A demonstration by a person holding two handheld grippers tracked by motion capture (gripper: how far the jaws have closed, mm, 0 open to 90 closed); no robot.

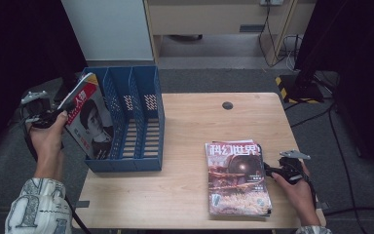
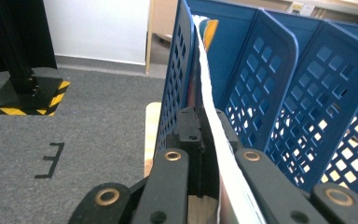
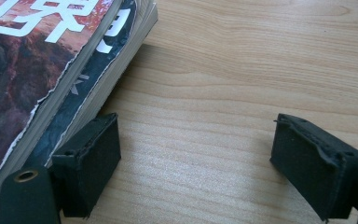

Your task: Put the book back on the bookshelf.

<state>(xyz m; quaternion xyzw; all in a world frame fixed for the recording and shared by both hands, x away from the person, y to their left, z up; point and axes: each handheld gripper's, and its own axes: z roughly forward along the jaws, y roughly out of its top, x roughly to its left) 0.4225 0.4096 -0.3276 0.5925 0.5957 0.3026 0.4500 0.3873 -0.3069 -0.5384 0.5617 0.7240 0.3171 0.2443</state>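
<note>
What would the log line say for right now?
left gripper: shut on magazine, at blue file rack leftmost slot | right gripper: open, on table beside magazine stack

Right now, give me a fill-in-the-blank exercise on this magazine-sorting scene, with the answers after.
1. The left gripper is shut on a ____ tilted into the blue file rack.
2. The rack's compartment receiving it is the ____ one in the high view.
3. The right gripper has its jaws ____, resting on the wooden table.
4. The stack of magazines lies ____ on the table beside the right gripper.

Missing words: magazine; leftmost; open; flat
</note>
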